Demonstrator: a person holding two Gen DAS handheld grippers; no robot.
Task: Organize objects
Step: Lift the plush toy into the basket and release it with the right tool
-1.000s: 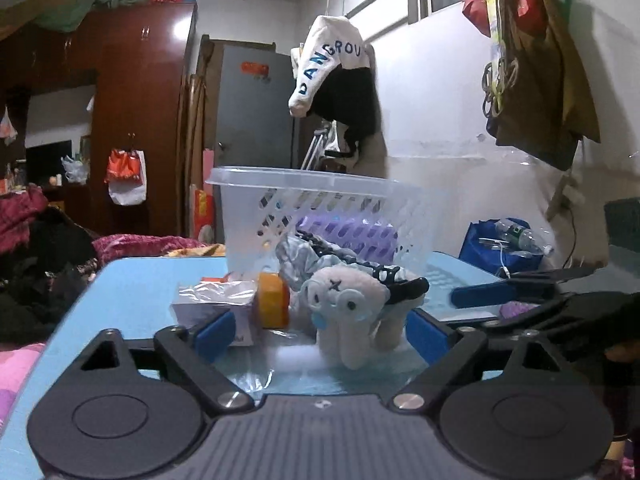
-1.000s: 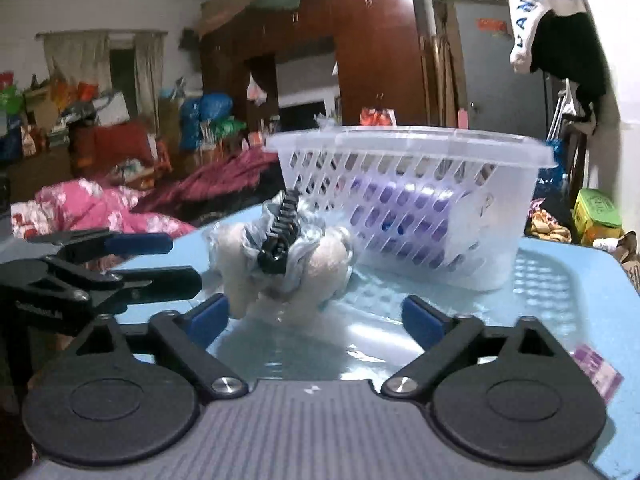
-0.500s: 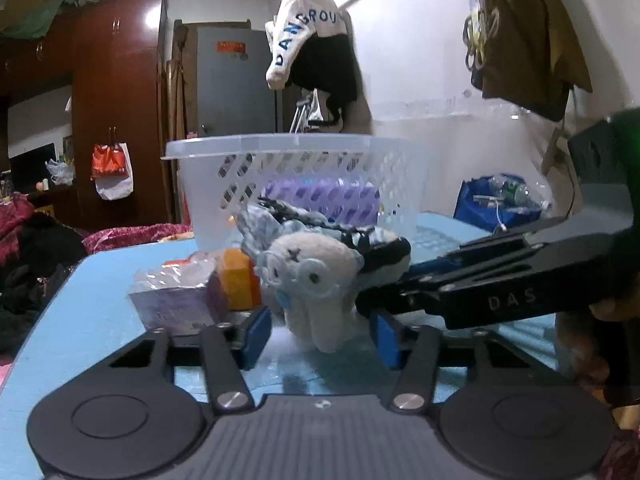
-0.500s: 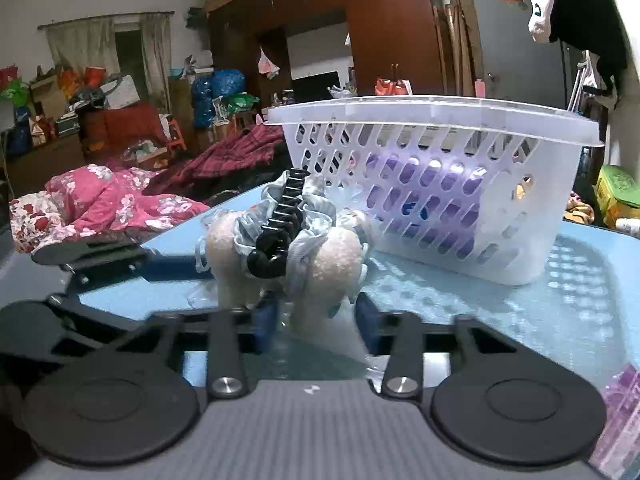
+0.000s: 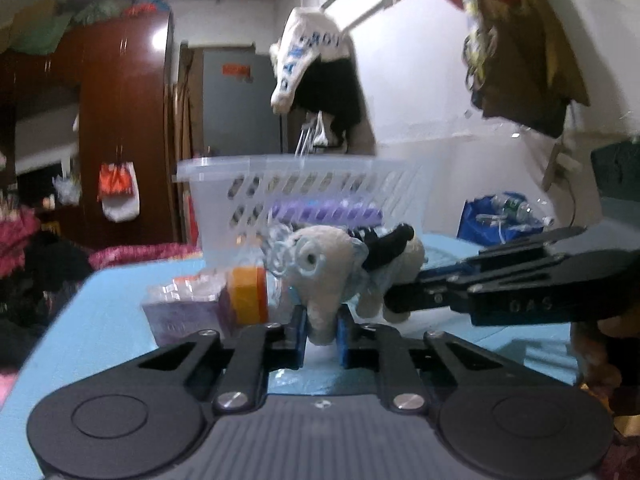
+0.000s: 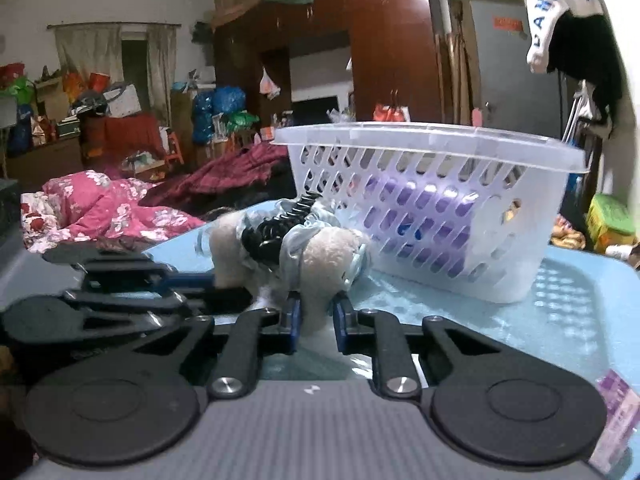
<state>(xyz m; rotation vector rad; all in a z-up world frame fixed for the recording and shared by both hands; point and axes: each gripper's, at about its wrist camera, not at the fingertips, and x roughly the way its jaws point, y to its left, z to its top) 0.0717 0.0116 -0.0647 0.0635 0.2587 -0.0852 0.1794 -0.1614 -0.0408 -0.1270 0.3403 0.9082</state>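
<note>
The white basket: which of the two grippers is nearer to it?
Hard to call. Both the left gripper and the right gripper are clamped on the plush toy just before the basket.

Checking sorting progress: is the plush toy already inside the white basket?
No, the plush toy sits on the blue table in front of the white basket, outside its wall.
</note>
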